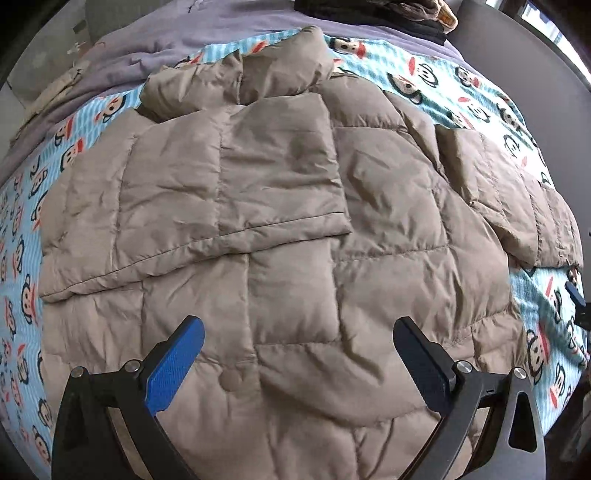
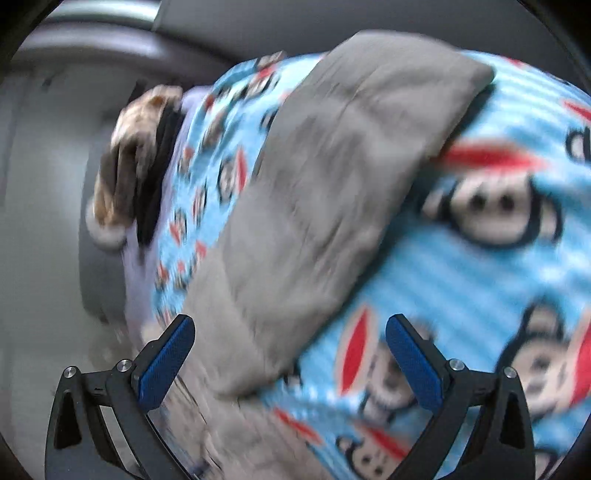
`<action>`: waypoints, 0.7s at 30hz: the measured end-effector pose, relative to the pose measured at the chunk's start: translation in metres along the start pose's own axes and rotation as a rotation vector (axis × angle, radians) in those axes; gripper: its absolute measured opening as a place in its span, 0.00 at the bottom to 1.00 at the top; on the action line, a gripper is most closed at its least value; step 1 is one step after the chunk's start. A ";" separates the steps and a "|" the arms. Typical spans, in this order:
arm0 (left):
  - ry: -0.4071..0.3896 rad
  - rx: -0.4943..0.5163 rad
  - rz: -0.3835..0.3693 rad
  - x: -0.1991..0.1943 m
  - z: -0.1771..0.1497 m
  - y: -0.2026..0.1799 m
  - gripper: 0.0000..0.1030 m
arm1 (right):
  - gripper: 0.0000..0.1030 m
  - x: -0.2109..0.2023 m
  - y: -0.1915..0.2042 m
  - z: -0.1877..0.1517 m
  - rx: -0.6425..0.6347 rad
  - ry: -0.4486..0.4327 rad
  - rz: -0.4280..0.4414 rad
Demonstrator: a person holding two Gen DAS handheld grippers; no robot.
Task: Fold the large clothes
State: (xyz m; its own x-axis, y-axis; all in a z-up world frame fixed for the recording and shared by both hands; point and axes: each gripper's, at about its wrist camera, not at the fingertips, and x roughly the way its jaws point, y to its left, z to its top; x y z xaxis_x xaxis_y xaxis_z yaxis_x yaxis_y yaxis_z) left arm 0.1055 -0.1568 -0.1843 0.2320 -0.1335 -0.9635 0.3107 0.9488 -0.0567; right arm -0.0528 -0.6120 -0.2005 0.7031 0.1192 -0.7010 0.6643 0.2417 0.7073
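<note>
Left wrist view: taupe quilted puffer jacket point(image 1: 288, 221) is spread flat on monkey-print blue blanket point(image 1: 480, 96), one sleeve point(image 1: 236, 177) laid across for folding. Left gripper point(image 1: 297, 350) & right gripper point(image 2: 290, 354) are held wide open, nothing gripped.

monkey-print blue blanket point(image 1: 458, 92), lilac sheet point(image 1: 155, 40), dark clothes pile point(image 1: 373, 11)

A taupe quilted jacket point(image 1: 288, 221) is spread across a blue monkey-print blanket point(image 1: 476, 99), one sleeve point(image 1: 236, 199) folded over its body, with the left gripper point(image 1: 297, 343) held above its lower part, jaws wide and empty, and dark clothes point(image 1: 373, 11) piled at the far edge.
</note>
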 end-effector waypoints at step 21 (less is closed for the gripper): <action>-0.087 -0.050 0.035 -0.017 0.020 0.001 1.00 | 0.14 0.061 -0.007 0.061 0.322 0.056 0.407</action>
State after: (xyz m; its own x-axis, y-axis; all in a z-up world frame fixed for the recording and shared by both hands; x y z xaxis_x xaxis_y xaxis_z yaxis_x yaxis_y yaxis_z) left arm 0.1207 -0.1590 -0.1623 0.3219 -0.1227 -0.9388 0.2554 0.9661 -0.0387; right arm 0.0013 -0.6655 -0.2425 0.9118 0.1954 -0.3611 0.3907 -0.1425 0.9094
